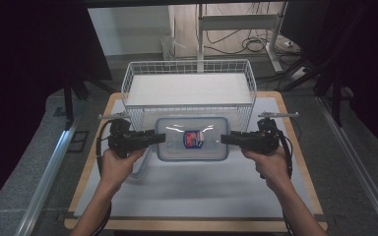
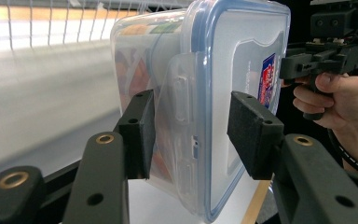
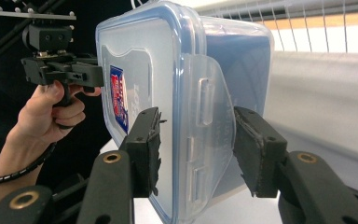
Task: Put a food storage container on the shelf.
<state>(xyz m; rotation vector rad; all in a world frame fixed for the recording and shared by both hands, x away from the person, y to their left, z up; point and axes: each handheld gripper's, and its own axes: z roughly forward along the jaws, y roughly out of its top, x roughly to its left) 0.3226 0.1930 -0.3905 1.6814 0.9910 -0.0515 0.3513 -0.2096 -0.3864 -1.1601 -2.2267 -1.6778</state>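
Observation:
A clear plastic container (image 1: 192, 138) with a blue-rimmed lid and a red and blue label hangs level above the table, just in front of the wire basket. My left gripper (image 1: 161, 137) is shut on its left end, the pads clamping lid and base around the latch flap (image 2: 182, 98). My right gripper (image 1: 224, 139) is shut on the opposite end in the same way. In the left gripper view the container (image 2: 228, 70) stands on edge between the jaws of the left gripper (image 2: 191, 121). The right gripper view shows the container (image 3: 158, 60) likewise in the right gripper (image 3: 196, 140).
A white wire basket (image 1: 187, 66) with a pale floor stands right behind the container. The white mat (image 1: 192, 191) on the wood-edged table lies below. Dark curtains hang at both sides, and metal rails run along the floor.

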